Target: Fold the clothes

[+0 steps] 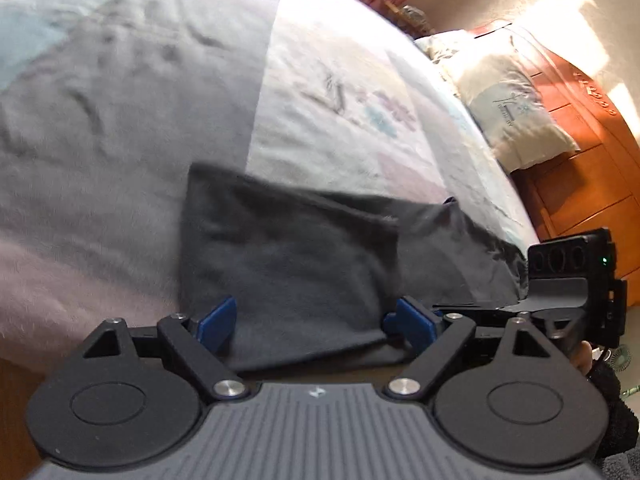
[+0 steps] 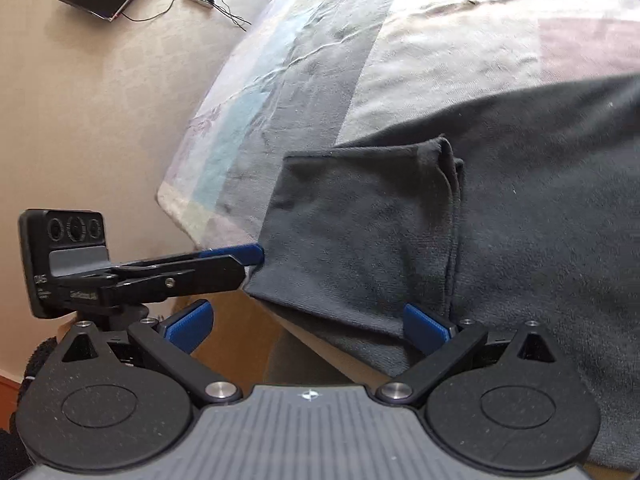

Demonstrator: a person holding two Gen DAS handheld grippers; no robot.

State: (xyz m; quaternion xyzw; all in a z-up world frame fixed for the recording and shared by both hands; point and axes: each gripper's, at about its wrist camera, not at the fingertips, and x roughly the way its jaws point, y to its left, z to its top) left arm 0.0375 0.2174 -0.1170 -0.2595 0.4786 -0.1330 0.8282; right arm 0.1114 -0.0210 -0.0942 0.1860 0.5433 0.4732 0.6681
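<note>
2 grippers, left gripper (image 1: 310,322) and right gripper (image 2: 308,322), both spread wide, grasping nothing; soft, light dark garment (image 1: 288,256) at lower centre suits pinching its near corners.

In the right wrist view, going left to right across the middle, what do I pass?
Other gripper's camera block → its blue fingertip at the cloth edge → folded dark garment → its bunched fold ridge → the rest of the dark garment, spread on the bedspread.
</note>
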